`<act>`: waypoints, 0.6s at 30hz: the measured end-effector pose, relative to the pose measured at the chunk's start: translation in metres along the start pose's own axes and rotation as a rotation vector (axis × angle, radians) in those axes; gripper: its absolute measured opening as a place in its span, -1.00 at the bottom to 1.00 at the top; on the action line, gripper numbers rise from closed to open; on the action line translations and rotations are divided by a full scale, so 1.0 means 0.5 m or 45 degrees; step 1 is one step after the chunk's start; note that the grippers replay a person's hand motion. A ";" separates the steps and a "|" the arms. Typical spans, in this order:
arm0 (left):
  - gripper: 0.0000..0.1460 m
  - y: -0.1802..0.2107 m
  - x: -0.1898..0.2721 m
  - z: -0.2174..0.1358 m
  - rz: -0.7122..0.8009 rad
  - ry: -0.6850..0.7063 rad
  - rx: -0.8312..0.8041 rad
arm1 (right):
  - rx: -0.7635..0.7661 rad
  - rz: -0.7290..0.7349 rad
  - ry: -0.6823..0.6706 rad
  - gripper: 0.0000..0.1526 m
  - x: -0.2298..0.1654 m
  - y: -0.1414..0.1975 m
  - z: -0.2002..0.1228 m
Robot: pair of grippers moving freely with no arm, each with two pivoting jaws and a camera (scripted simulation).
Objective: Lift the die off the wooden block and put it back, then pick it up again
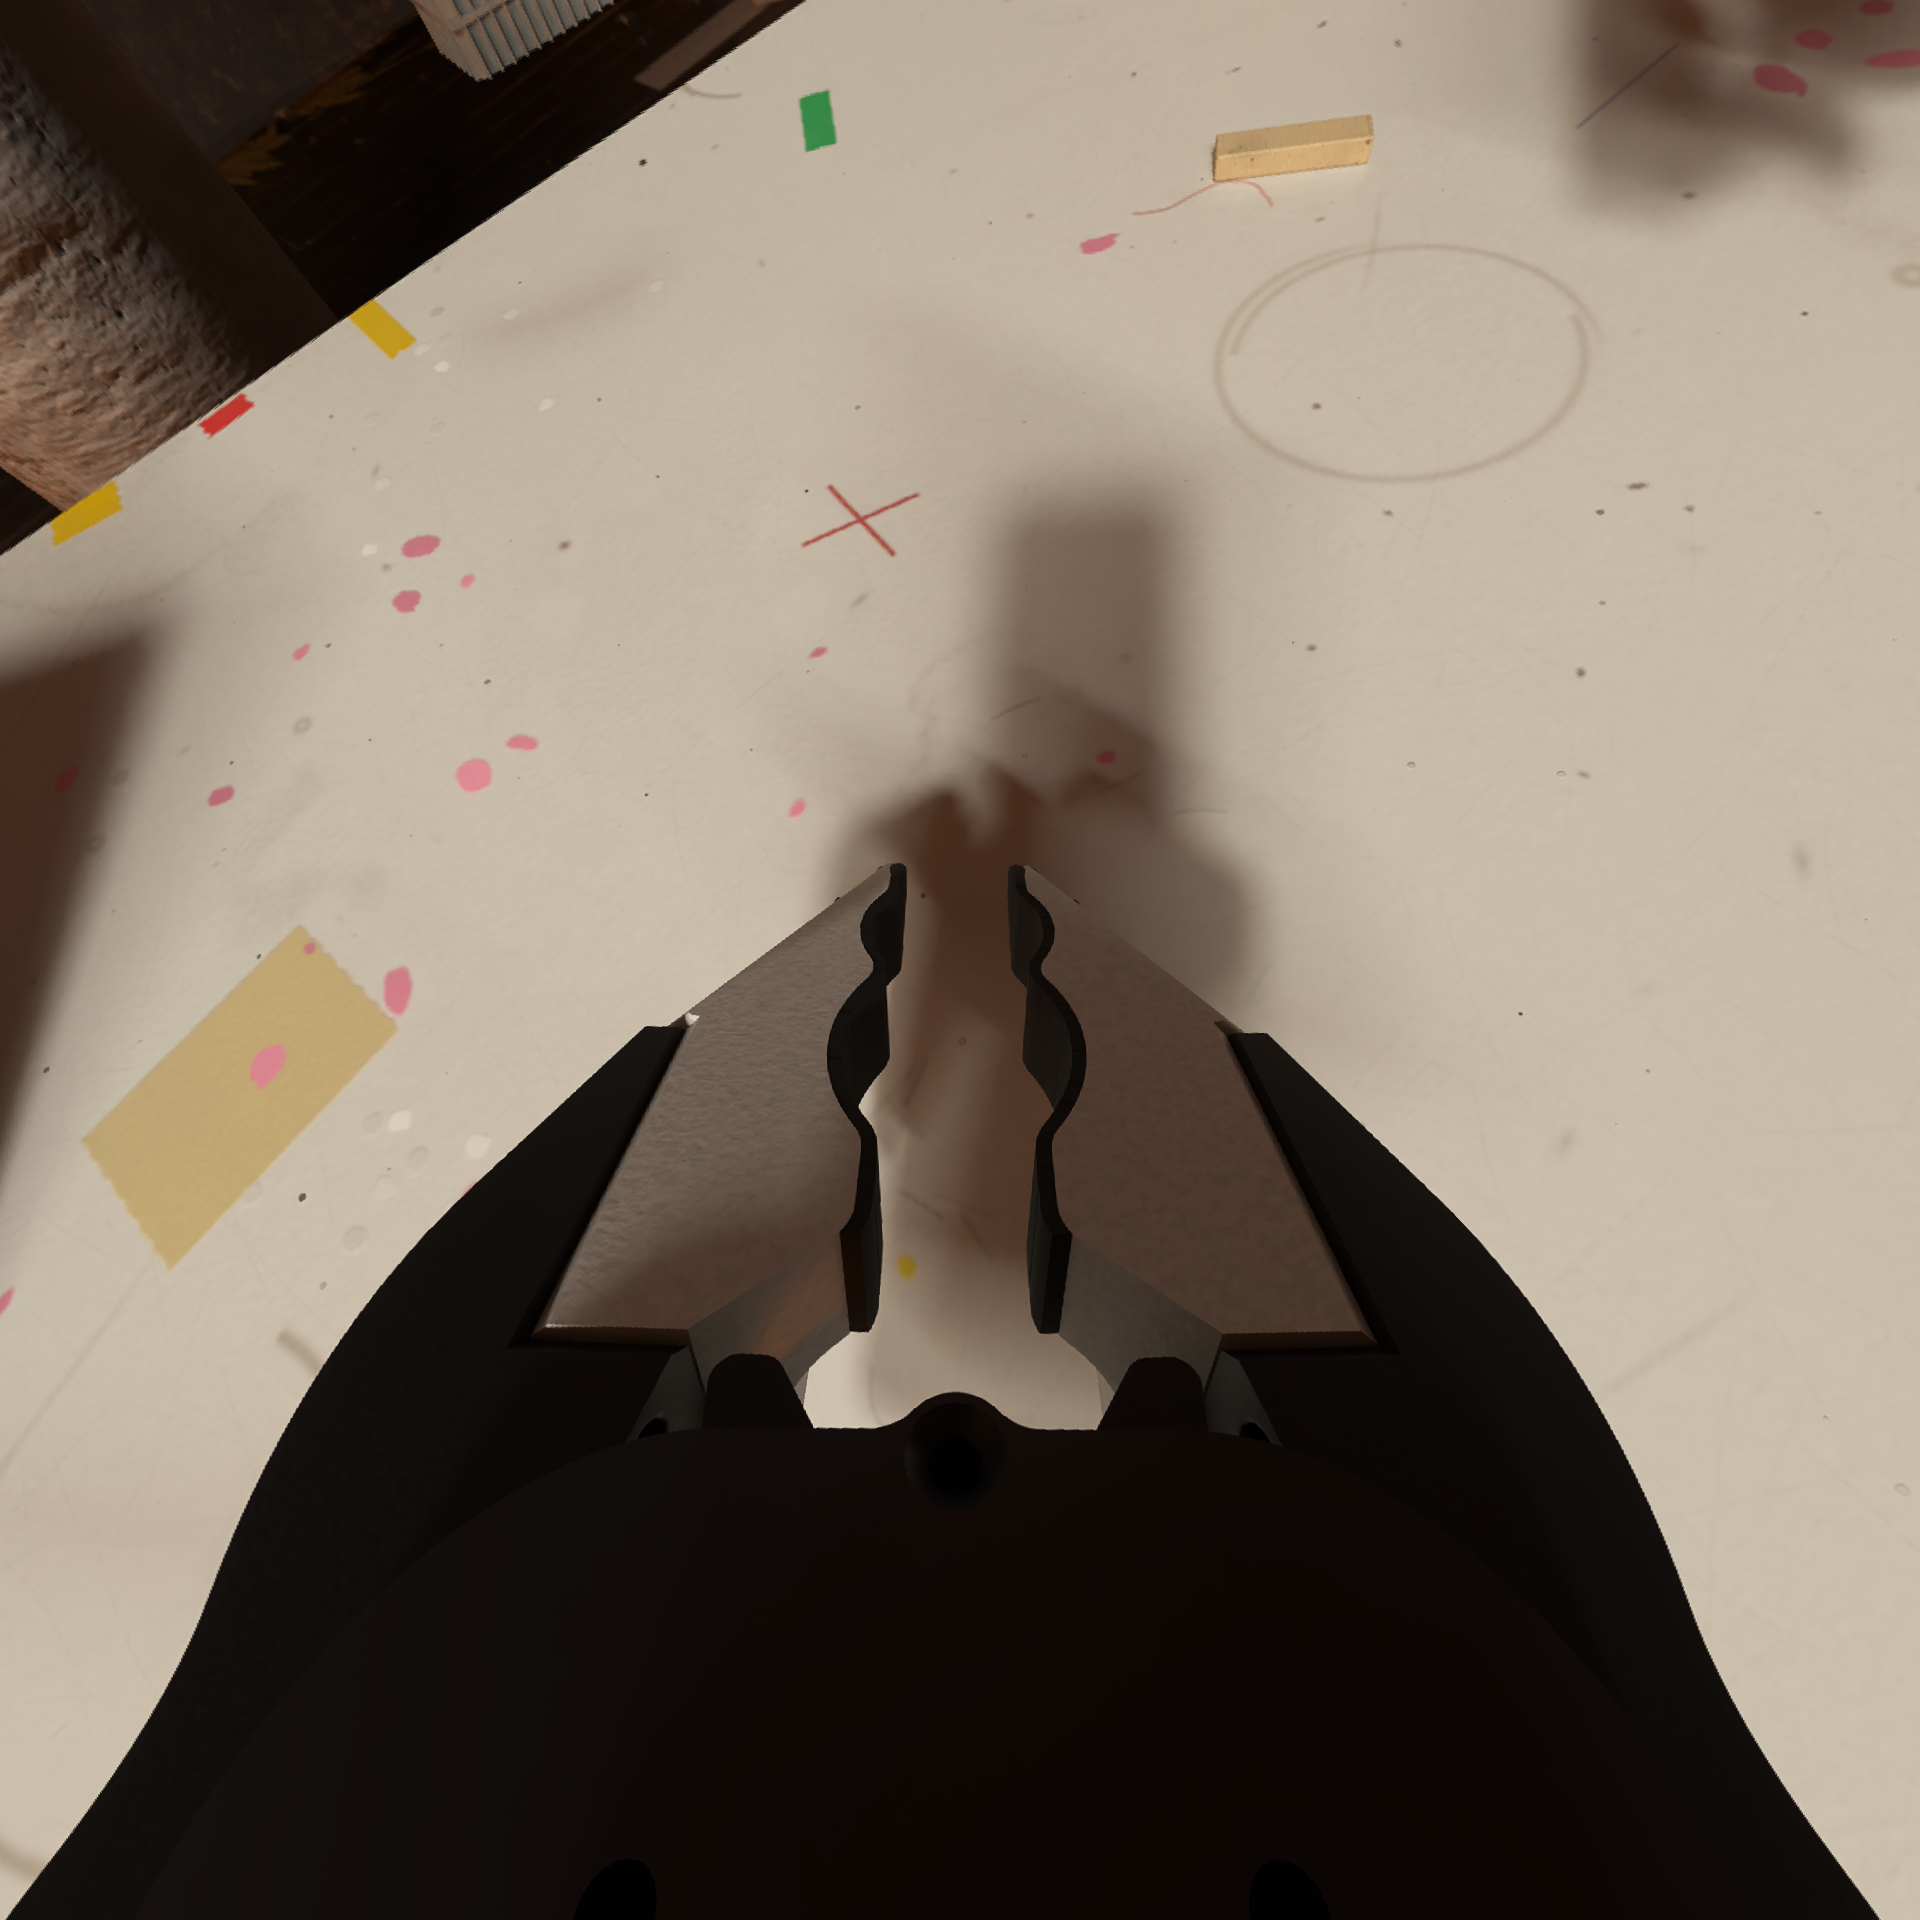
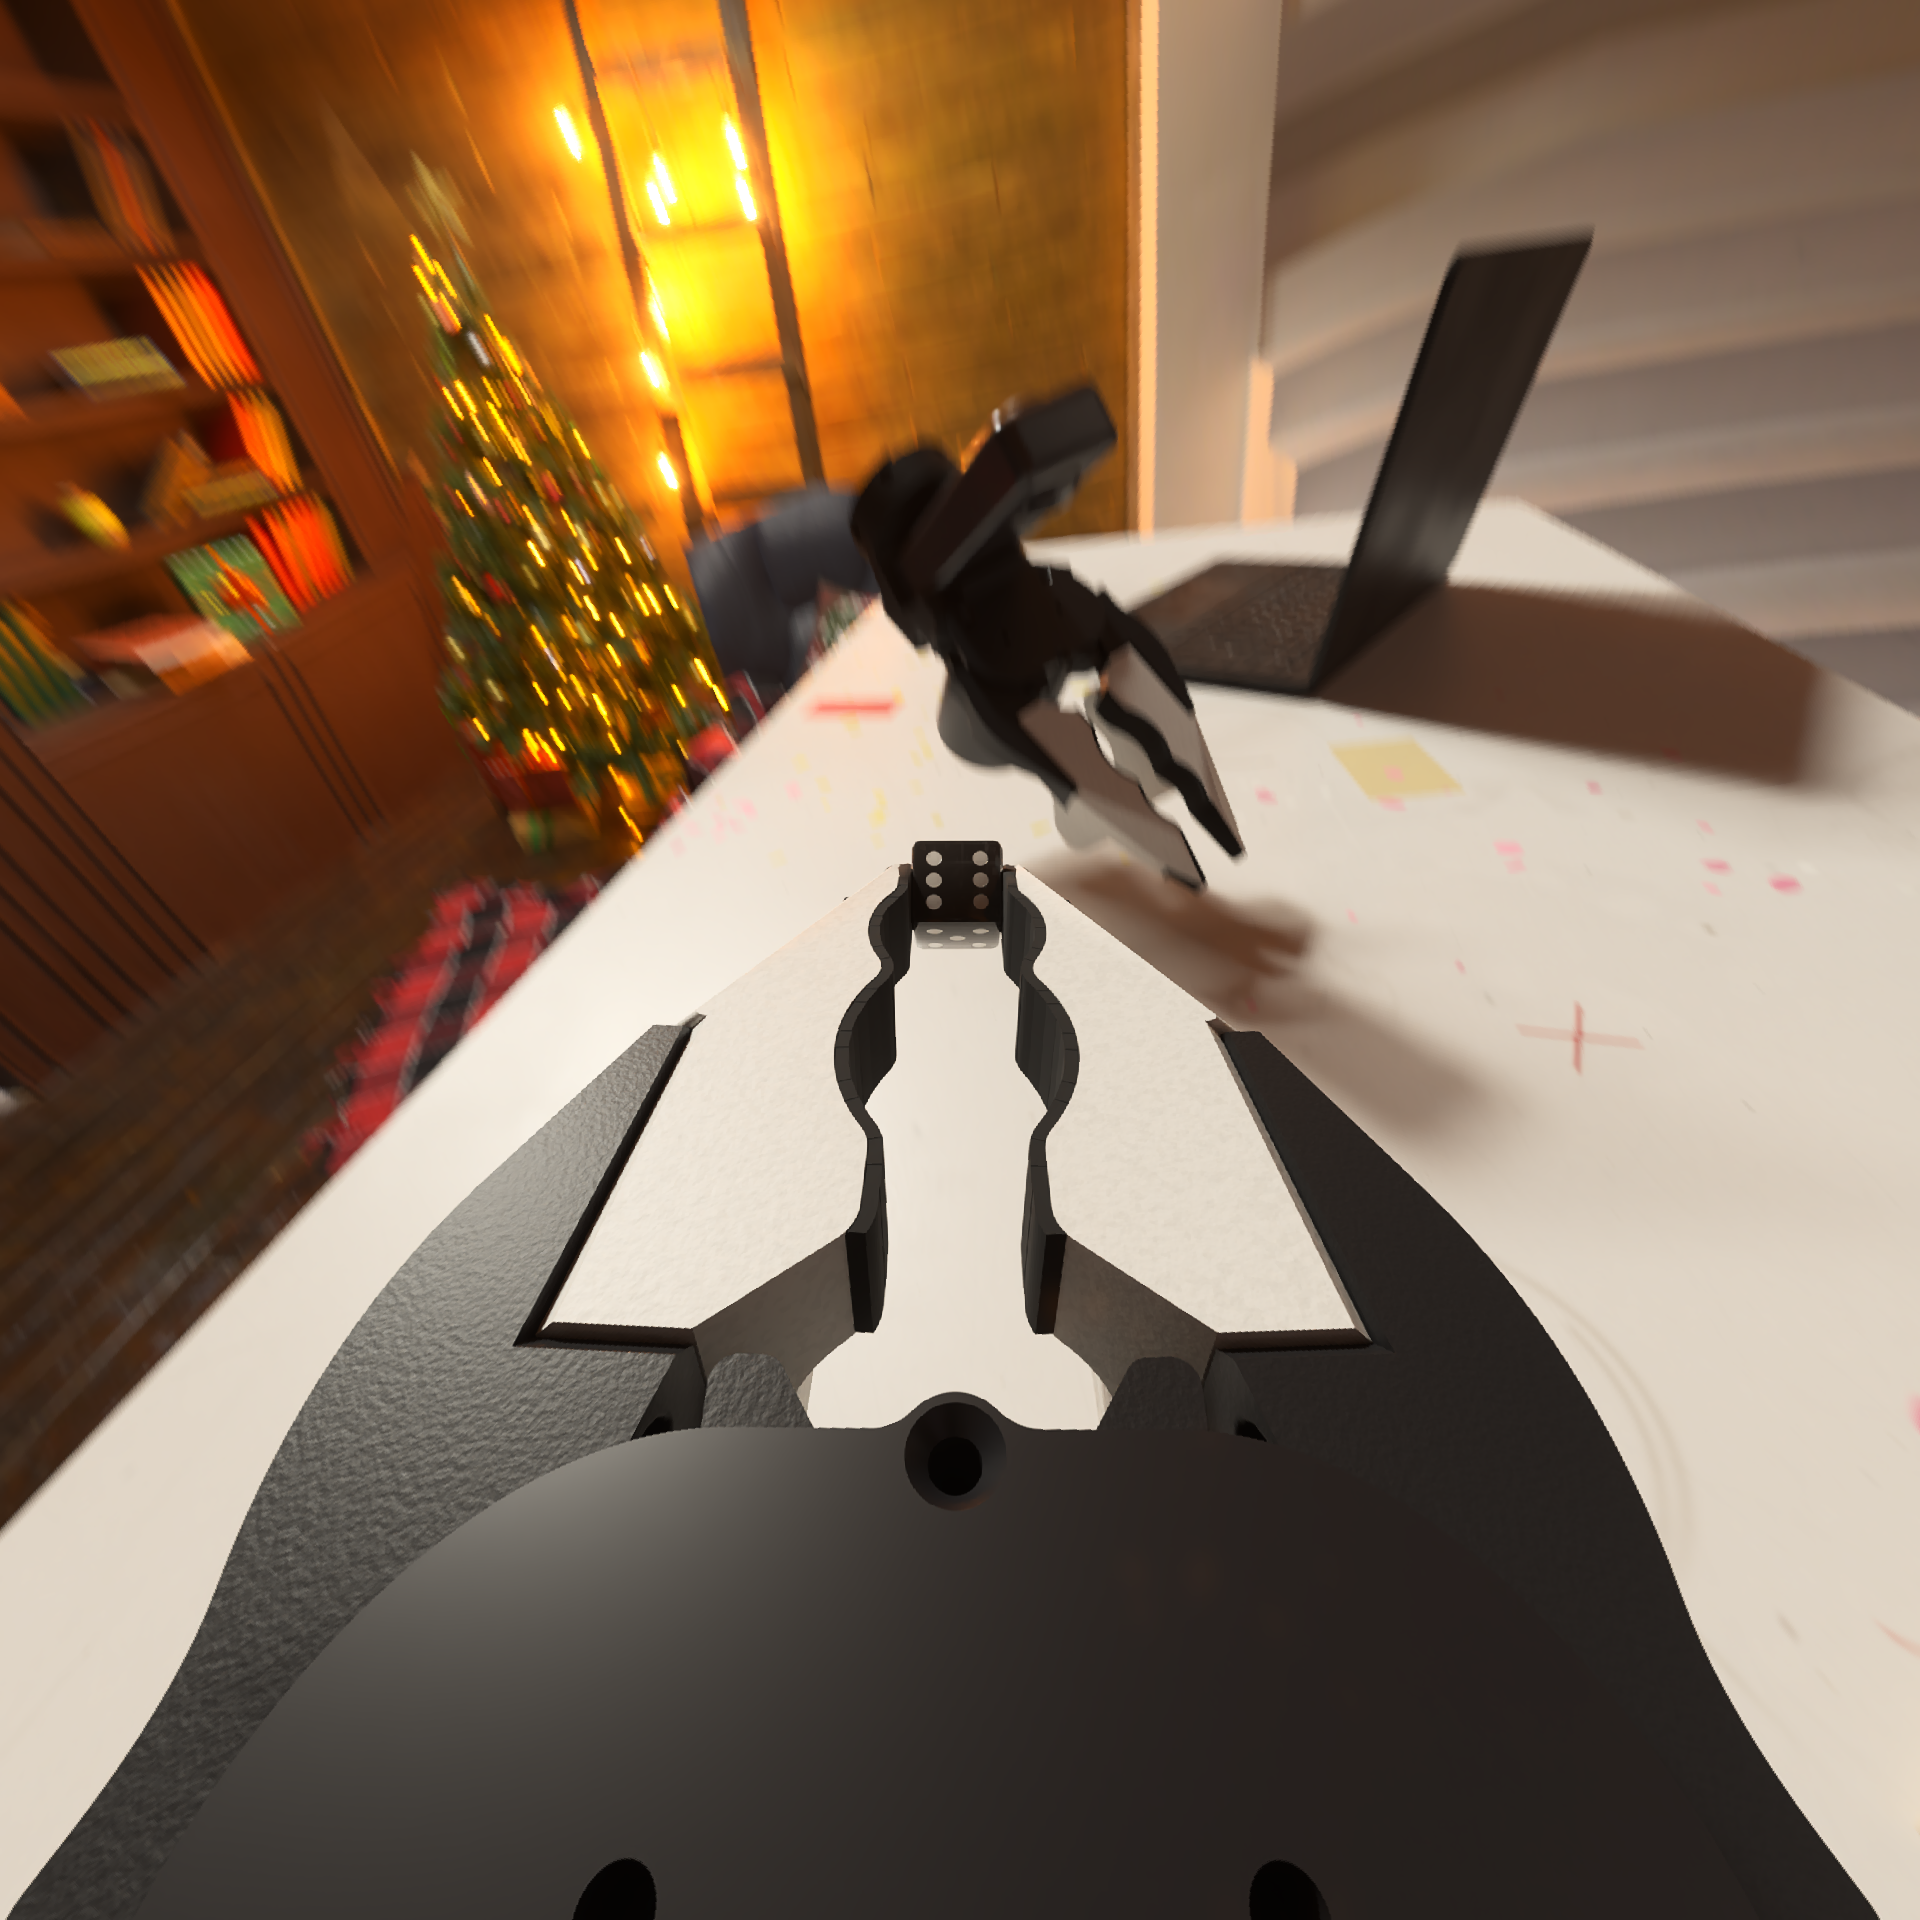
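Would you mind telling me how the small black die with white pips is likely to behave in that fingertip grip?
The small black die looks rigid, with flat faces, so the right gripper probably pinches it securely. Held only at the fingertips, it may twist or slip. Released, it would likely settle rather than roll.

left gripper point(image 2: 1195, 842) blurred, laptop point(image 2: 1455, 468) blurred

Table point(image 1: 1351, 727): cream top, flecked with pink paint spots. Wooden block point(image 1: 1292, 147) lying flat at far side; drawn circle point(image 1: 1403, 364) just before the block; red cross point(image 1: 860, 518) nearer, leftward; open black laptop point(image 2: 1382, 540) elsewhere.
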State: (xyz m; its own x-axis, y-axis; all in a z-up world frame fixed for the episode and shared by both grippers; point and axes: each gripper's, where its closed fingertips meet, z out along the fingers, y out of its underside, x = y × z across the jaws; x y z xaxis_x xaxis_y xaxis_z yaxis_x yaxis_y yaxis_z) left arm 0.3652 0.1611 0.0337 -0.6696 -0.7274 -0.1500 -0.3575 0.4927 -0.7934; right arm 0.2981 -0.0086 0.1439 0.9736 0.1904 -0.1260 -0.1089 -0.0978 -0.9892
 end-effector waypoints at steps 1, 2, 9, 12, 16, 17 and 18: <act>-0.73 0.000 0.000 0.000 0.002 0.000 0.000 | -0.089 -0.030 0.034 -0.79 0.001 0.016 -0.001; -0.73 0.000 0.001 0.000 0.004 0.000 -0.001 | -0.178 -0.059 0.074 -0.79 0.003 0.033 -0.004; -0.73 0.002 0.002 0.002 0.017 -0.005 -0.012 | -0.669 -0.115 0.147 -0.79 -0.004 0.166 -0.005; -0.73 0.003 0.002 0.003 0.021 -0.008 -0.017 | -0.837 -0.132 0.134 -0.79 -0.013 0.212 0.001; -0.73 0.004 0.002 0.003 0.023 -0.009 -0.022 | -0.912 -0.163 0.147 -0.79 -0.021 0.231 0.002; -0.73 0.004 0.002 0.004 0.023 -0.009 -0.023 | -0.907 -0.163 0.147 -0.79 -0.023 0.230 0.001; -0.73 0.004 0.002 0.004 0.024 -0.009 -0.025 | -0.902 -0.165 0.150 -0.79 -0.023 0.230 0.000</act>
State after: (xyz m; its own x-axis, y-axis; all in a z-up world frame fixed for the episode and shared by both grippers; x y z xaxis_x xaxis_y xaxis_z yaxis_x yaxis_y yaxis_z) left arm 0.3649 0.1603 0.0308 -0.6719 -0.7211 -0.1689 -0.3575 0.5155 -0.7788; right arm 0.2742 -0.0219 0.0315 0.9893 0.1411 0.0368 0.1258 -0.6981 -0.7049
